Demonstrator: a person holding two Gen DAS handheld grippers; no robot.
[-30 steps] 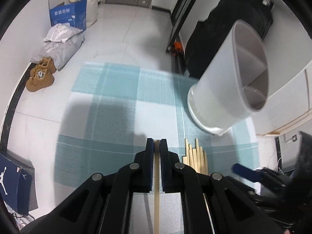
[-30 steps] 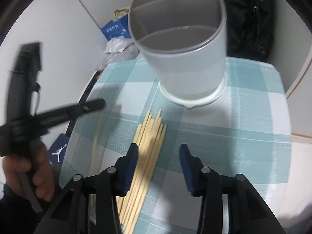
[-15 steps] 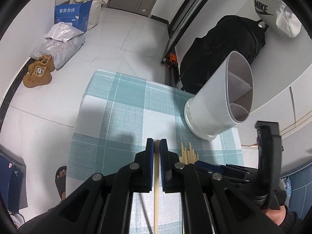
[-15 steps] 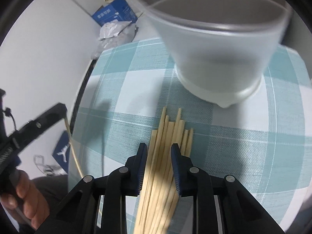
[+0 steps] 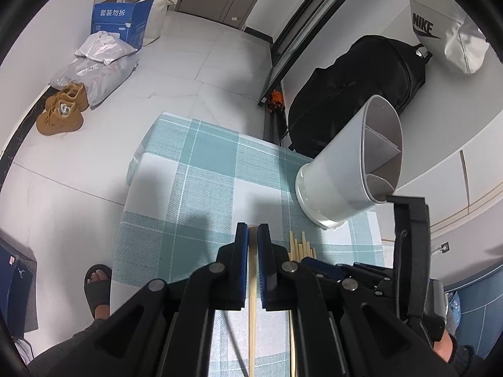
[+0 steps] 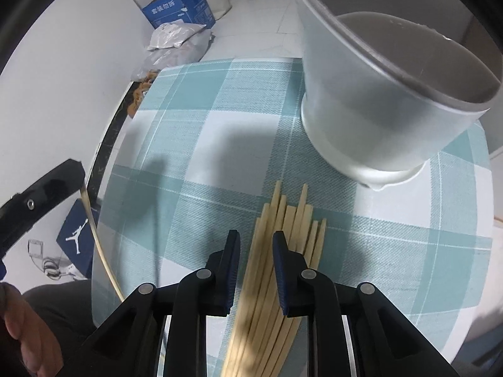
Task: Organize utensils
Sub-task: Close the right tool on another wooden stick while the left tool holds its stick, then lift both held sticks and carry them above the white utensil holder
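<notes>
left gripper (image 5: pixel 253 235): fingers clamped on one chopstick (image 5: pixel 252 314)
right gripper (image 6: pixel 256 242): fingers narrow, straddling chopstick pile (image 6: pixel 283 251), nothing gripped
next: close, lift, drop into holder (image 6: pixel 377 94)

"NIKE" on white bag (image 5: pixel 446 28), "套装勿拆" on blue box (image 5: pixel 121 22)

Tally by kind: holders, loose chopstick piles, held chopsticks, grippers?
Utensil holder: 1
Chopstick pile on the tablecloth: 1 (sticks overlap, no exact count)
Single chopstick, clamped: 1
Grippers: 2, left gripper and right gripper
Total: 5
</notes>
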